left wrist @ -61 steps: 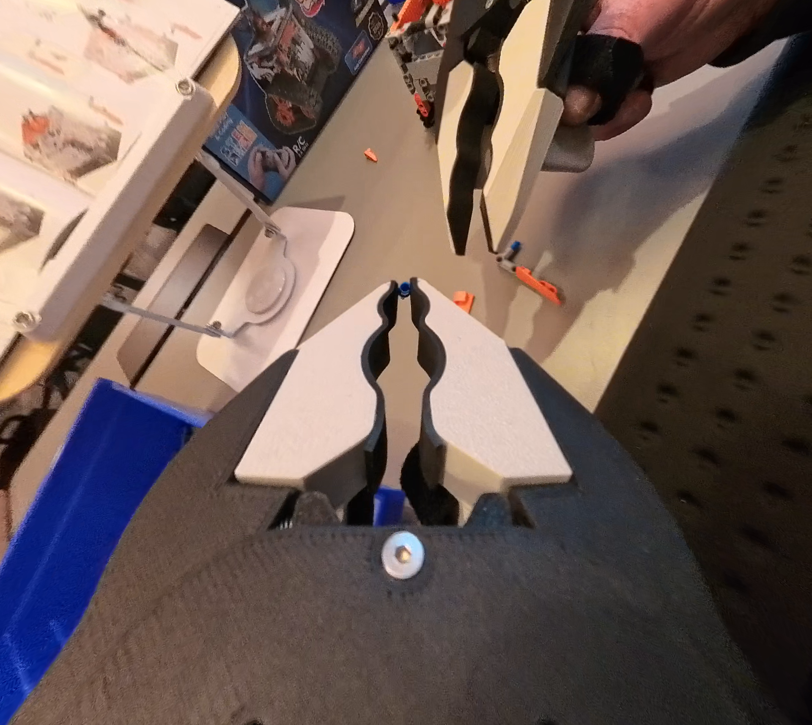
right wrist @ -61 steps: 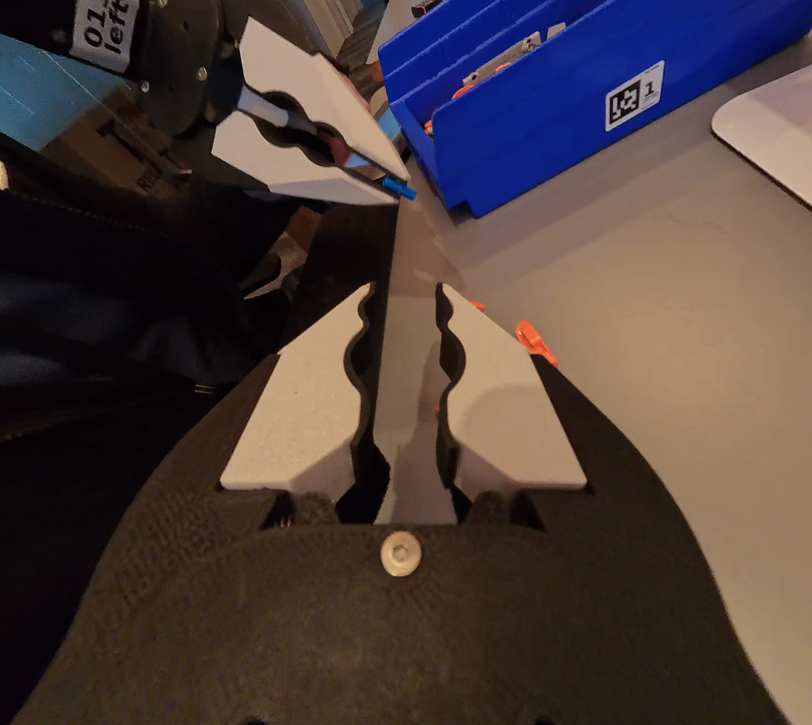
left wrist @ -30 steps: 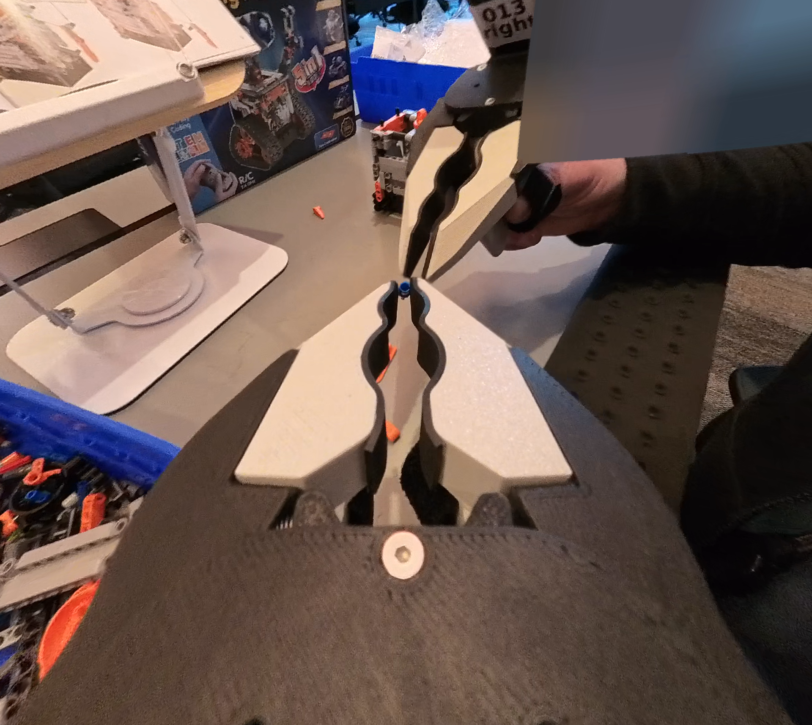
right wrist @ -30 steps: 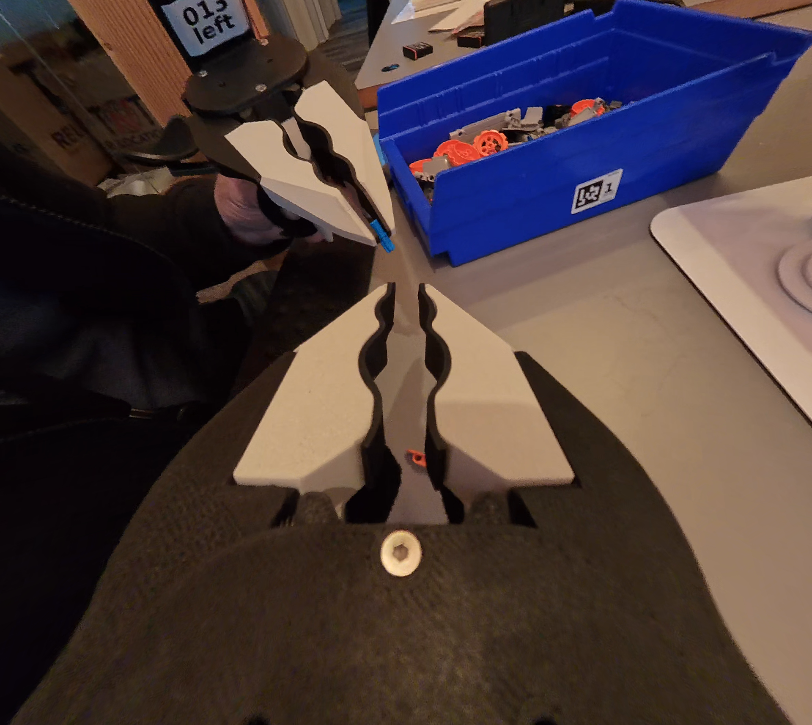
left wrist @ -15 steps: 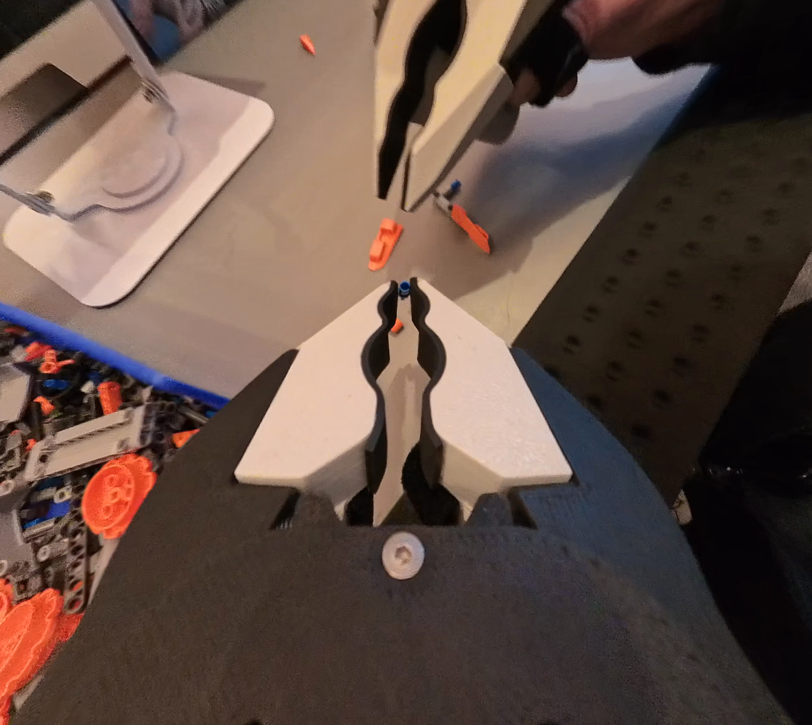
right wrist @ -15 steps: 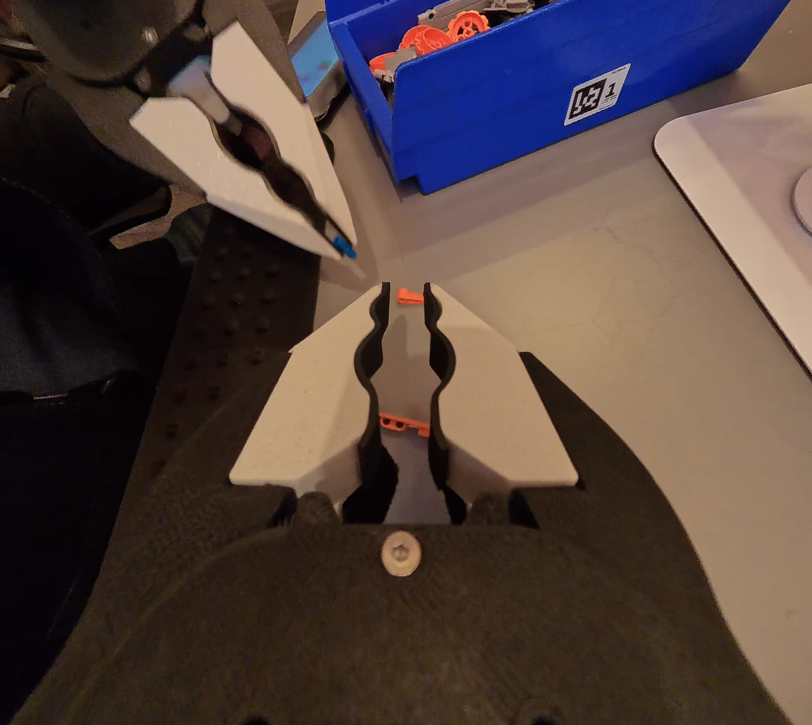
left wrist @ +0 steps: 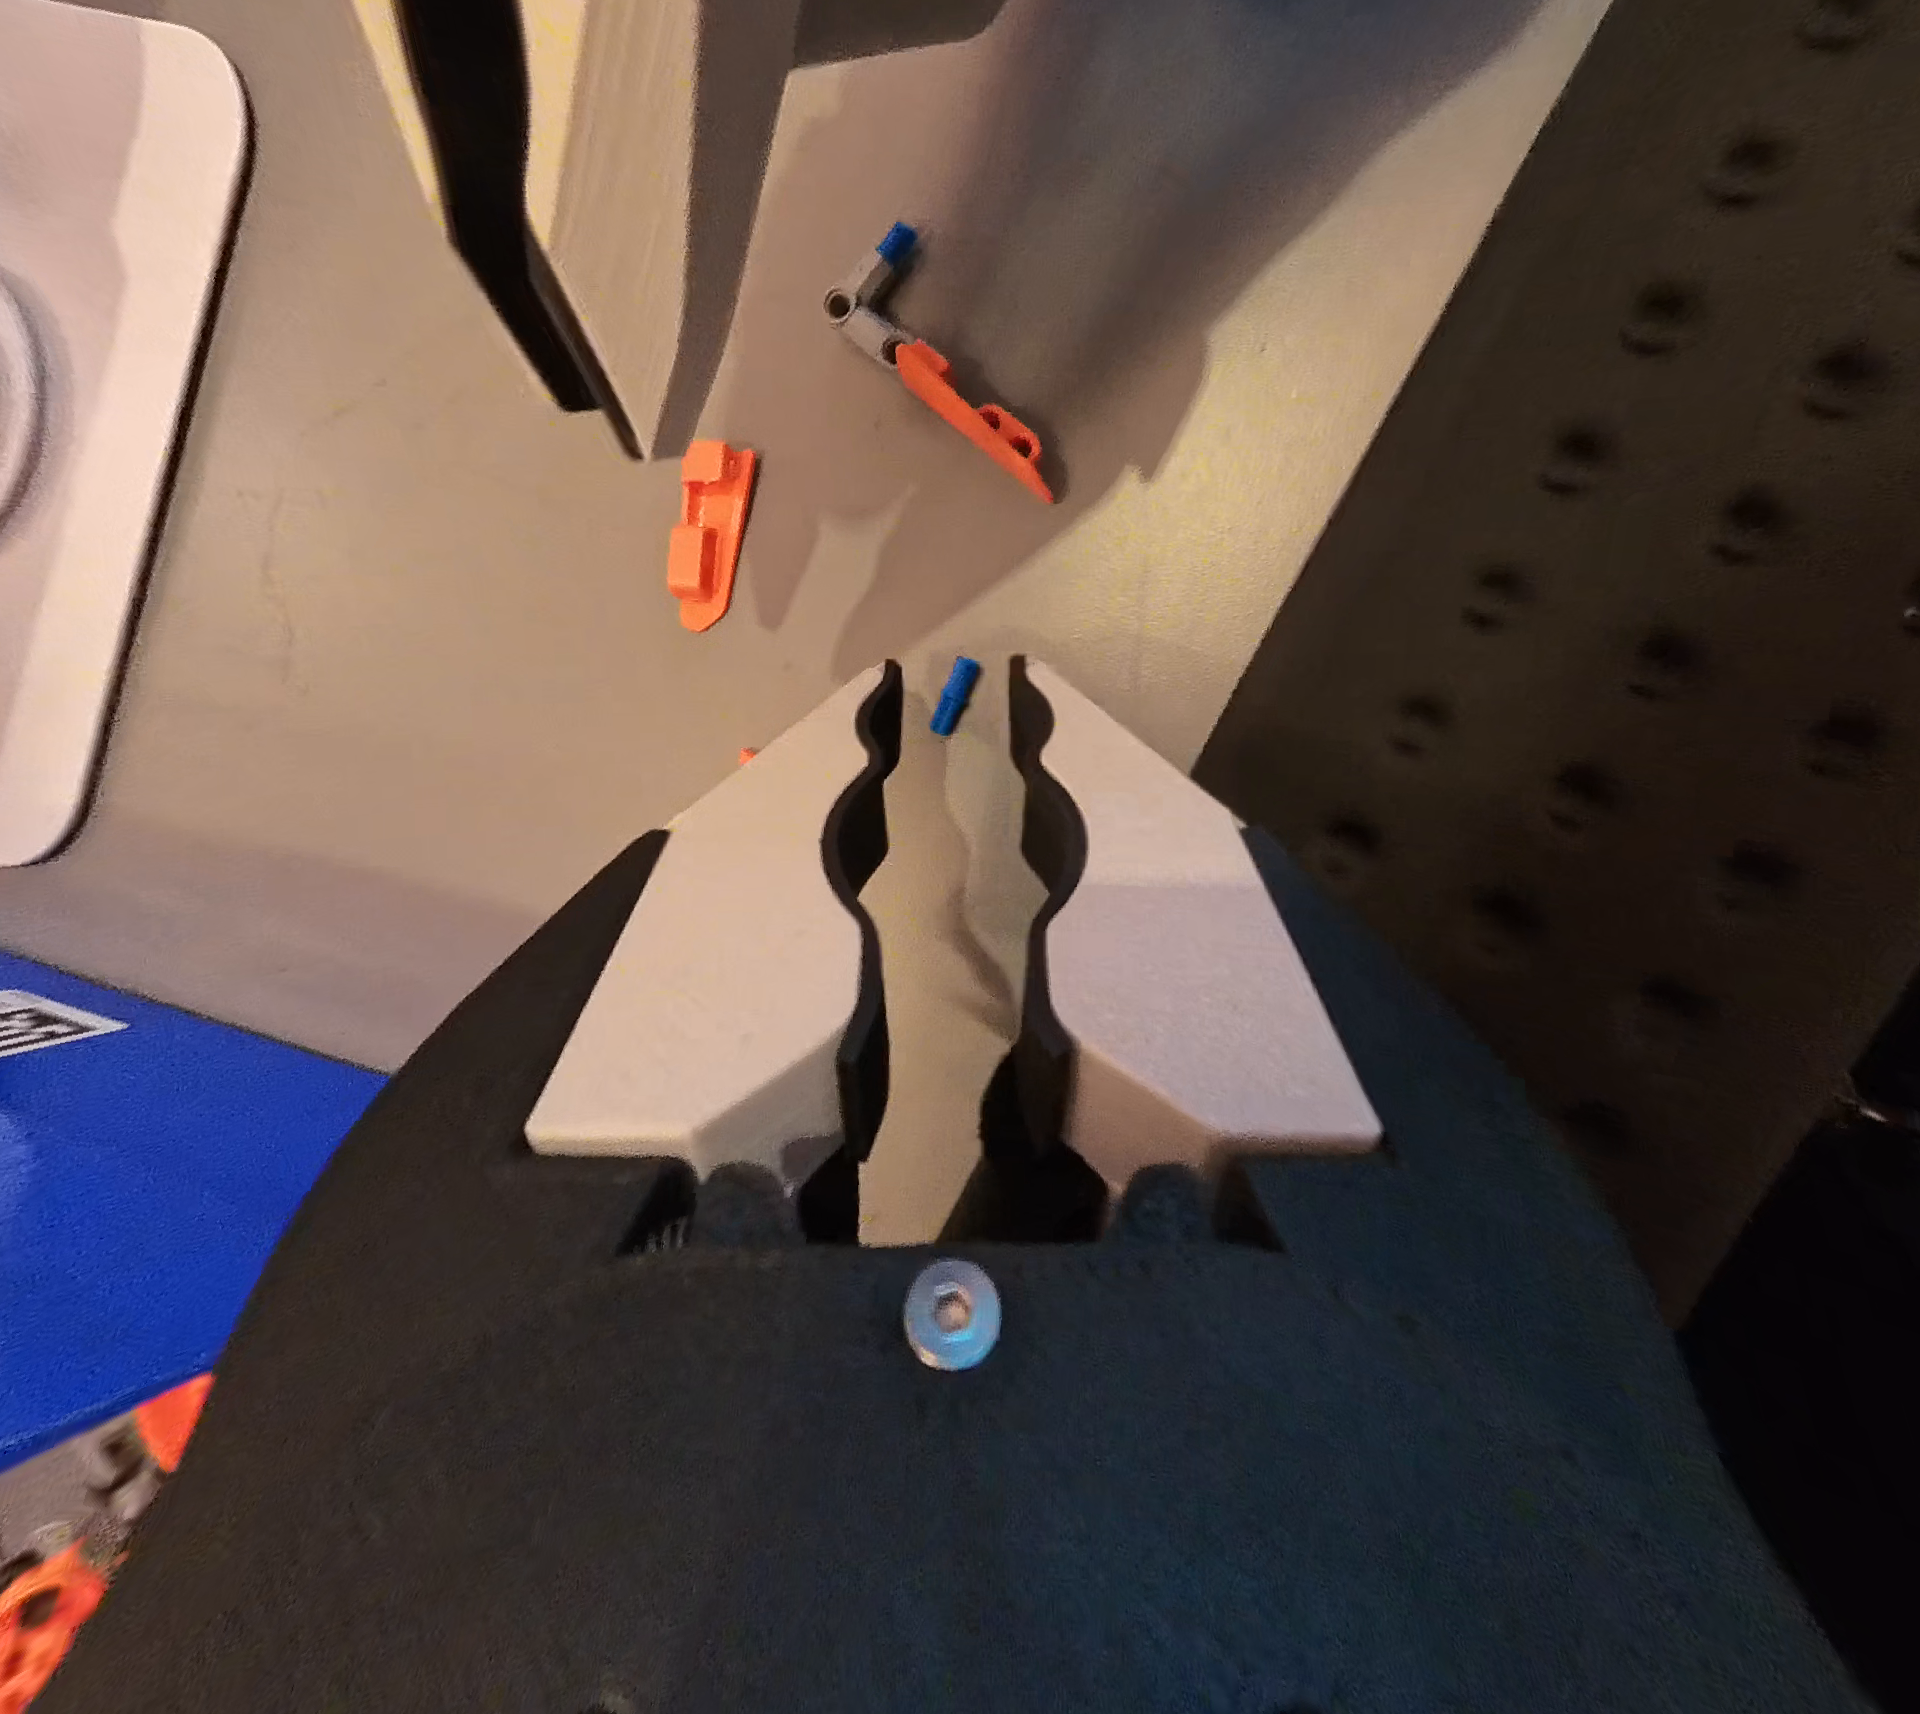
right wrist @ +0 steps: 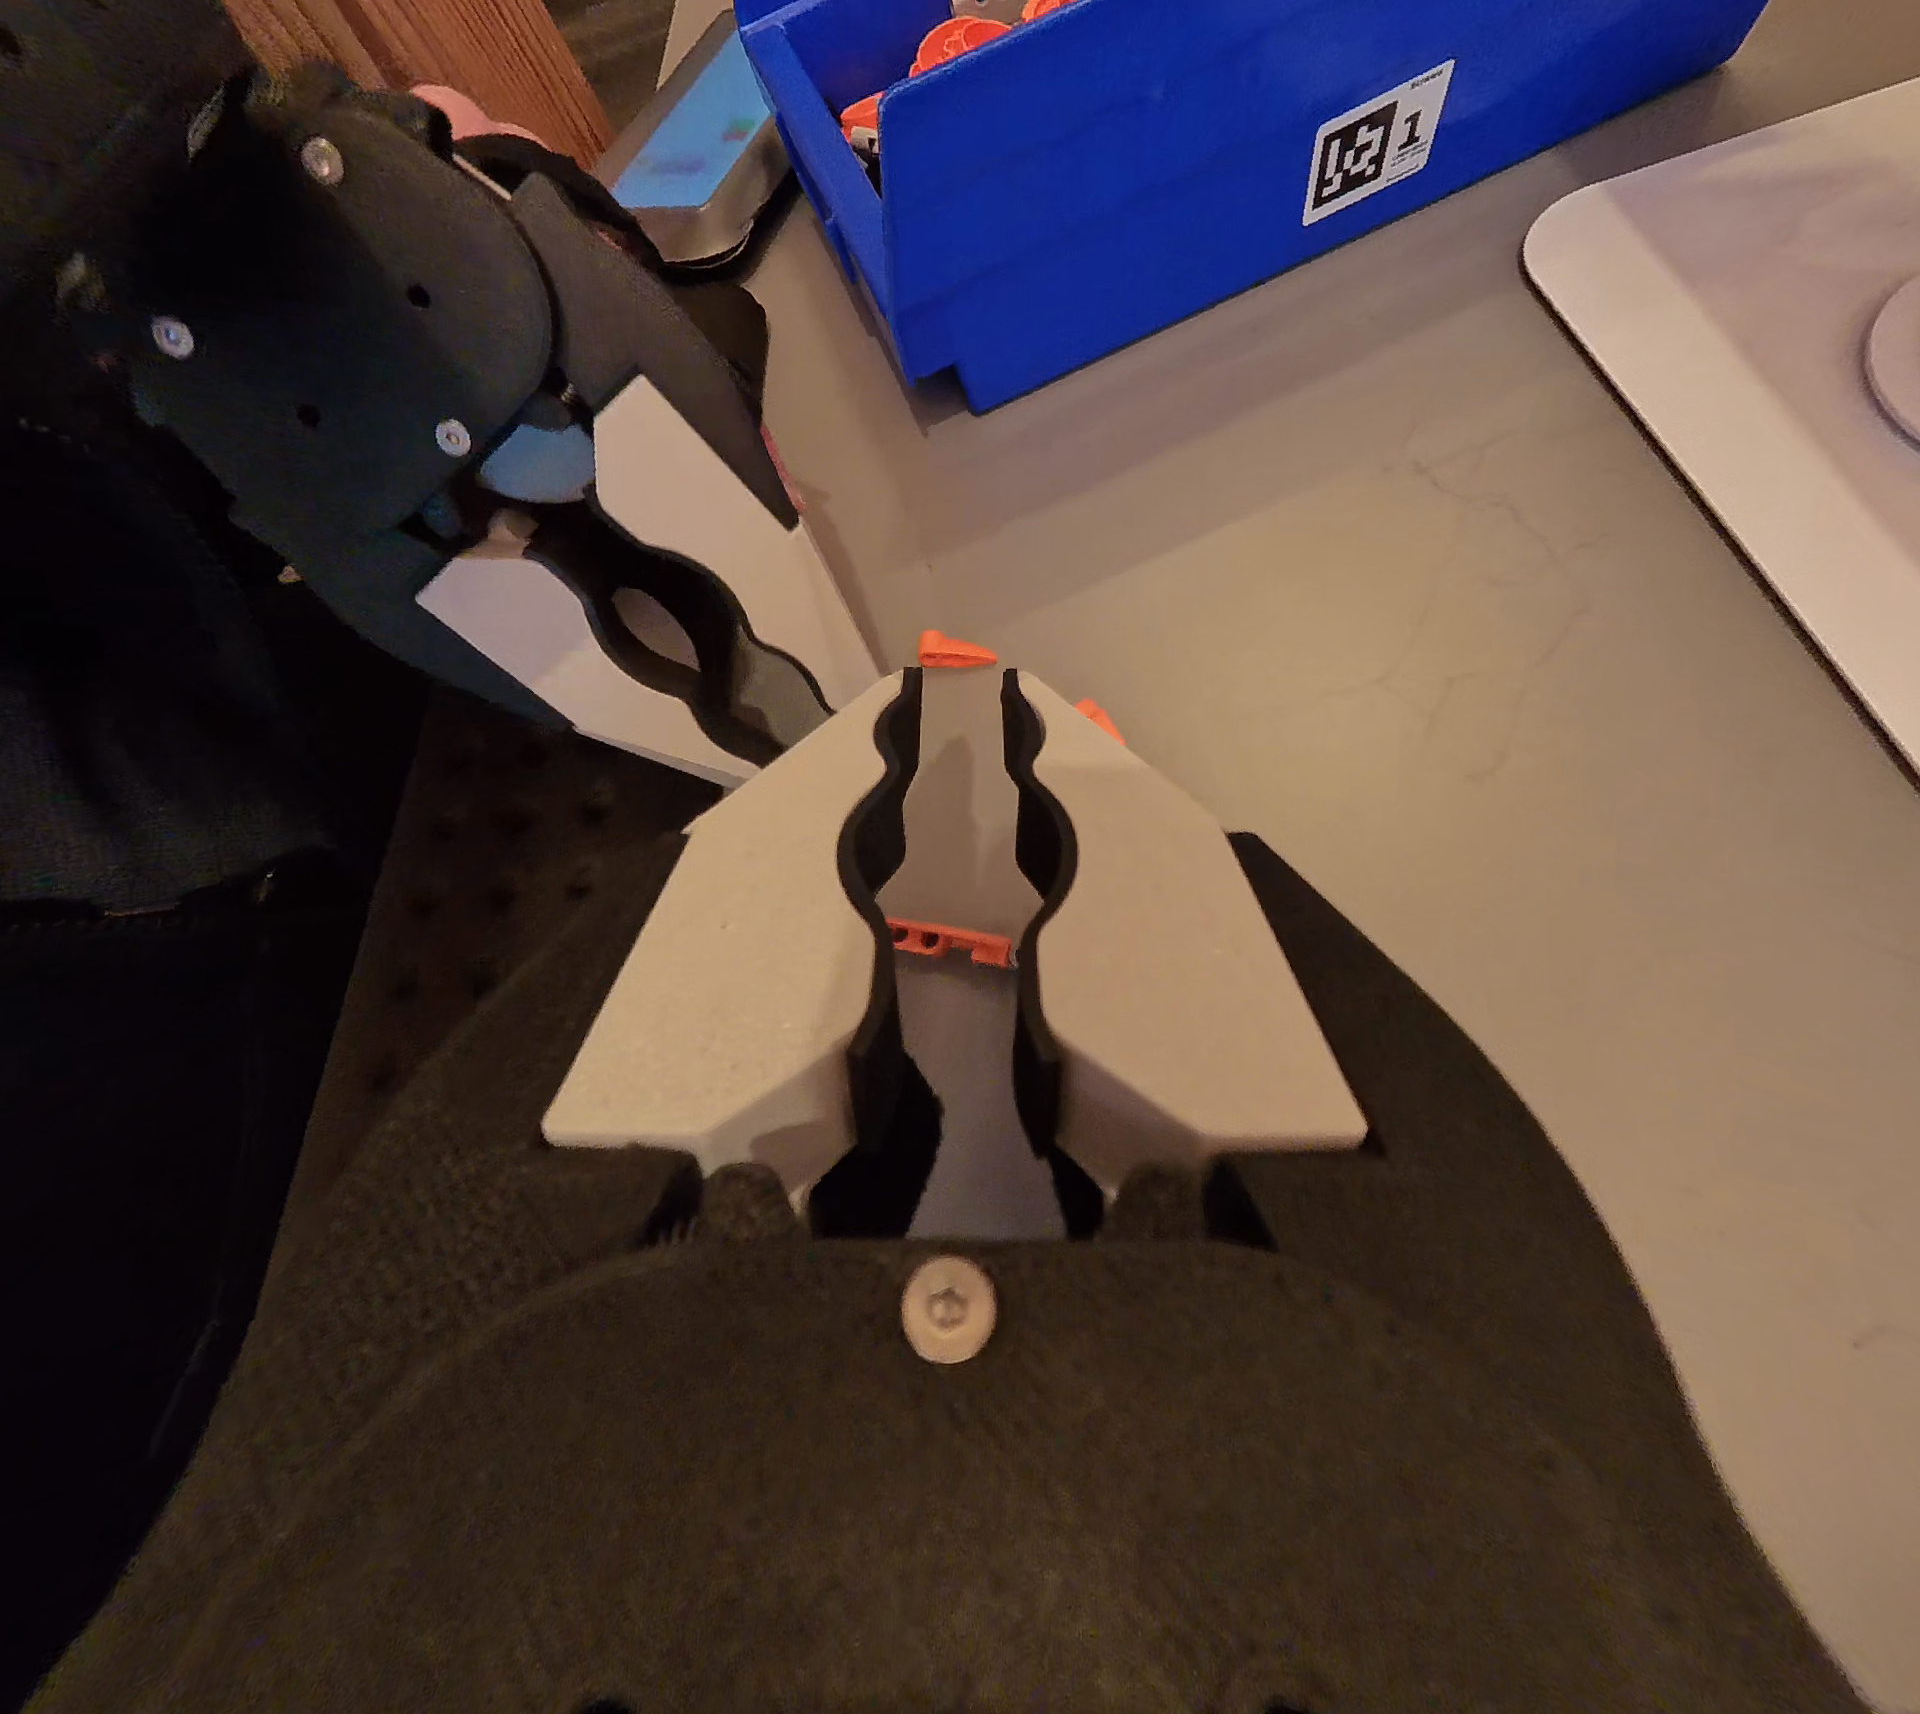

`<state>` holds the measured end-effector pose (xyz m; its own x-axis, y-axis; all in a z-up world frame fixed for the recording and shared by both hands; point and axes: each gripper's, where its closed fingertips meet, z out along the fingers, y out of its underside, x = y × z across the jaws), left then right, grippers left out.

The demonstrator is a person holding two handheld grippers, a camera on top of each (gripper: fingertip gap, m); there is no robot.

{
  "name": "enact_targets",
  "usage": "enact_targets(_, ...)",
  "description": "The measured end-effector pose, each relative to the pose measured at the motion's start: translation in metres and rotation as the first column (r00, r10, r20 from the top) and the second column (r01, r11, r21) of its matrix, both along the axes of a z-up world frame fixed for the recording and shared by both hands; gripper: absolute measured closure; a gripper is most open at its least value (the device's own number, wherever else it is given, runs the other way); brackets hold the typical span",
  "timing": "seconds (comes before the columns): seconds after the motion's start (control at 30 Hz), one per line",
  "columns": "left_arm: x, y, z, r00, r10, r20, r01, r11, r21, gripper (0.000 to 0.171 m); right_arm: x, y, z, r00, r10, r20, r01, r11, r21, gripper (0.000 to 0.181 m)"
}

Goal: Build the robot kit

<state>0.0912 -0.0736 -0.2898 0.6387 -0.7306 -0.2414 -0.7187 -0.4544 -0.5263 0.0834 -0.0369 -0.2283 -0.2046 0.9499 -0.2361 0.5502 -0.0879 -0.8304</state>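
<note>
Half a second ago the small blue plastic pin [left wrist: 954,696] was pinched at the very tip of the left gripper [left wrist: 951,672]; now it lies loose on the grey tabletop [left wrist: 416,677], seen between the tips just above the frame's centre, and those jaws stand apart with nothing in them. The right gripper [right wrist: 961,677] has dropped lower too, its jaws slightly apart and empty; through the gap in the middle of its view shows a slim orange plastic beam [right wrist: 951,940] lying on the table. Just beyond its tips sits a little orange wedge piece [right wrist: 956,649]. From where I stand, the risk is the pin rolling toward the table's edge and the dark perforated mat [left wrist: 1662,521] at the right, should either tip nudge it. Both grippers tilt steeply downward, tips close together, the left coming in from the right view's left side. A blue plastic bin [right wrist: 1195,189] of parts sits at upper right.
</note>
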Motion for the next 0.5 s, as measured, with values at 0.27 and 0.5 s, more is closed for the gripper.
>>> enact_targets(0.27,-0.037,0.006,0.004,0.984,0.180,0.017,-0.180,0.984,-0.016,0.149,0.001,-0.002,0.003,1.000,0.003,-0.007,-0.003,1.000,-0.009,0.168)
enact_targets(0.5,-0.040,0.012,-0.006,0.976,0.216,-0.007,-0.216,0.976,-0.033,0.163,0.002,-0.002,0.005,1.000,0.005,-0.016,-0.005,1.000,-0.023,0.168)
